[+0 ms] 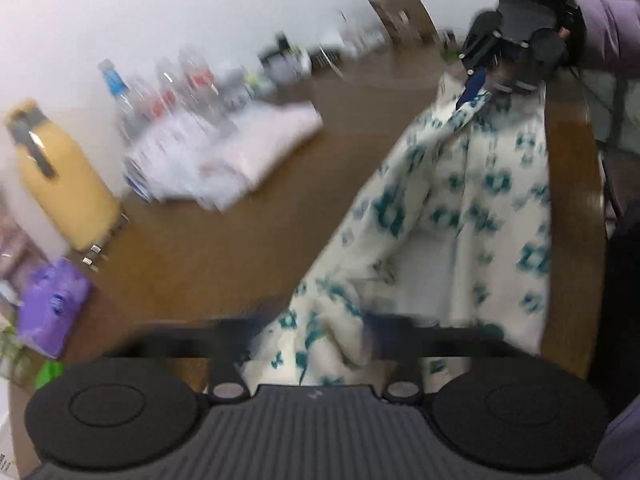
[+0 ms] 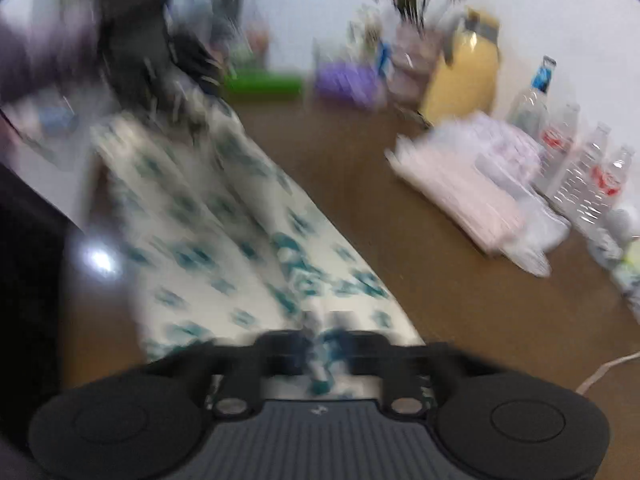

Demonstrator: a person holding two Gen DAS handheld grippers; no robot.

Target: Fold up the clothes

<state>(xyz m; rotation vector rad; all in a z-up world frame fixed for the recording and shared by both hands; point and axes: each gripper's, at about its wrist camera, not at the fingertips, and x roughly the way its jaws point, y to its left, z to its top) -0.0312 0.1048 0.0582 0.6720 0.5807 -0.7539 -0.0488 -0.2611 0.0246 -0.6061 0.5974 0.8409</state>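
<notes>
A white garment with teal flowers (image 1: 472, 200) hangs stretched between my two grippers above the brown table (image 1: 200, 248). My left gripper (image 1: 316, 330) is at the bottom of the left wrist view, shut on a bunched edge of the fabric. My right gripper (image 1: 490, 80) is at the top right there, shut on the opposite edge, held by a hand in a purple sleeve (image 1: 612, 28). In the right wrist view the garment (image 2: 224, 232) runs from my right gripper (image 2: 320, 350) up to the blurred left gripper (image 2: 188, 100). Both views are motion-blurred.
A folded pale pink stack (image 2: 472, 192) lies on the table (image 2: 440, 300) beside several water bottles (image 2: 576, 168). Along the wall stand a yellow flask (image 2: 464, 76), a flower vase (image 2: 412, 40), a purple pack (image 2: 344, 80) and a green item (image 2: 264, 86). The table's edge (image 1: 576, 200) runs behind the garment.
</notes>
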